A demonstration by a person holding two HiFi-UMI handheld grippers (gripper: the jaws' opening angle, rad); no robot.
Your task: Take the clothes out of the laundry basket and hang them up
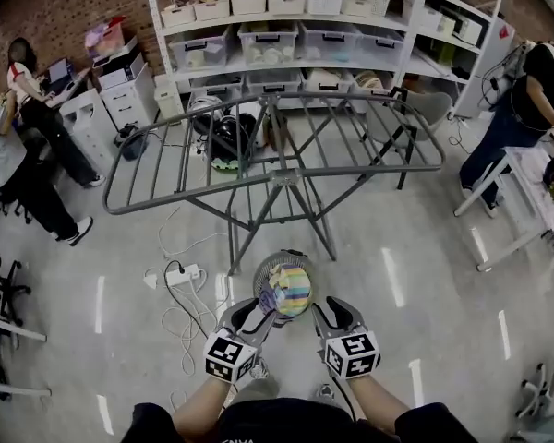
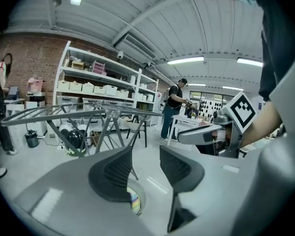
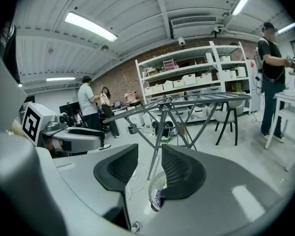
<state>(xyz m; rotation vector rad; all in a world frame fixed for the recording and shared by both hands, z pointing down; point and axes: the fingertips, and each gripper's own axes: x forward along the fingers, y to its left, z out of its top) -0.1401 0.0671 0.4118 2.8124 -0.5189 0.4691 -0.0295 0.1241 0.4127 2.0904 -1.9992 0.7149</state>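
A round grey mesh laundry basket (image 1: 259, 277) stands on the floor, holding bundled pastel-striped clothes (image 1: 294, 290), just before an unfolded grey metal drying rack (image 1: 282, 177).

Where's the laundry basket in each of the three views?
Head view: laundry basket at bottom centre, on the floor just in front of the rack's legs.
Left gripper view: laundry basket low centre, only a sliver of rim and striped cloth showing.
Right gripper view: laundry basket low centre, its wire wall partly showing.
Shared landmark: the grey drying rack, behind the basket in all three.
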